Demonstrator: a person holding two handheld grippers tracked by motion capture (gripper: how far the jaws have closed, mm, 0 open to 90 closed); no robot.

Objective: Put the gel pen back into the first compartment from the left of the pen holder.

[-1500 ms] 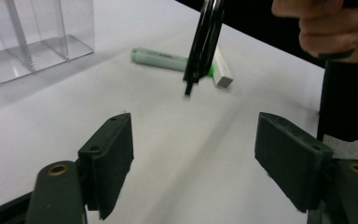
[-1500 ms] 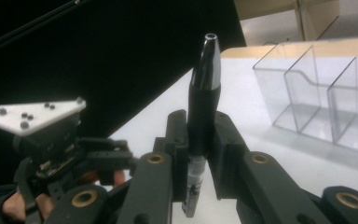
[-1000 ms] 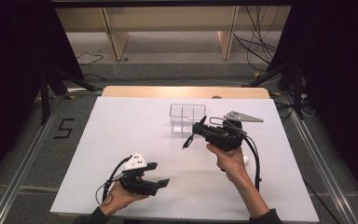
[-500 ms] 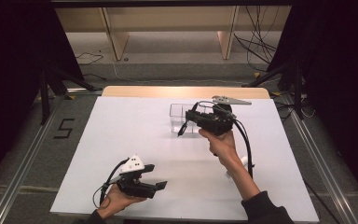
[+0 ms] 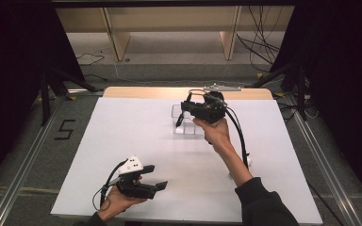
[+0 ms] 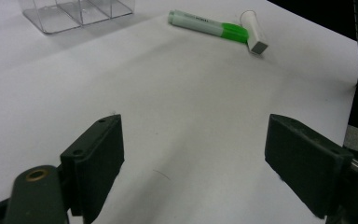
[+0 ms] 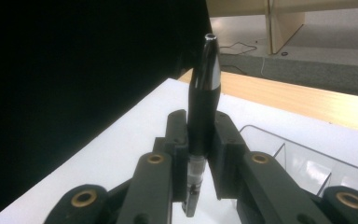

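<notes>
Black pen (image 7: 204, 112) clamped in rt claw (image 7: 200, 140) – over clear organiser (image 5: 185, 123), lt claw (image 6: 193, 163) wide open – empty

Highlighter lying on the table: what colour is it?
The highlighter has a pale green body and a bright green cap, seen best in the left gripper view.

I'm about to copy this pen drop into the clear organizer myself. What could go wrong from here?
1. The right gripper pinches the black pen low on its barrel, so the long free end could swing or slip in the grip.
2. The clear organizer looks light with narrow compartments; the pen might catch a divider or nudge the box.
3. The left gripper, open, rests far from the organizer and could not steady it.
</notes>
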